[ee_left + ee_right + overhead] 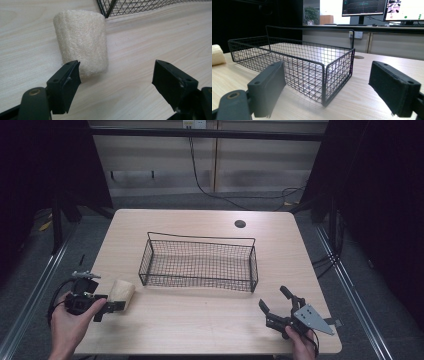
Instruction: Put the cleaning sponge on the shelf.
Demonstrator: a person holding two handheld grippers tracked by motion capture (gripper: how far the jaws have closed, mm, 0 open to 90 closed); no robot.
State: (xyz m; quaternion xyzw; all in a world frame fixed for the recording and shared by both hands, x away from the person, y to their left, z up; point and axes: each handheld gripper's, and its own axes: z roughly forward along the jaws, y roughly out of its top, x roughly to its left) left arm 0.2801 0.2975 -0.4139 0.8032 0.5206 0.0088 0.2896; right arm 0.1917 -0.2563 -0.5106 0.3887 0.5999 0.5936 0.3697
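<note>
A pale, rough loofah cylinder point(123, 292) lies on the wooden table point(200, 320), left of a black wire basket point(200, 265) that has nothing in it. My left gripper point(112, 309) is open at the loofah's near end. In the left gripper view the loofah point(82, 40) sits against the left fingertip point(70, 75), off-centre in the wide gap of that gripper point(117, 72). The basket's corner point(110, 7) shows just beyond. My right gripper point(274, 299) is open at the front right, holding nothing. It point(329, 82) faces the basket's near corner point(324, 72), with the loofah point(217, 55) far left.
A dark round cable hole point(240, 224) is in the table's far edge area. Bare tabletop runs in front of the basket between my two hands. Monitors point(362, 7) stand on a counter behind, and cables point(220, 195) trail on the floor beyond the table.
</note>
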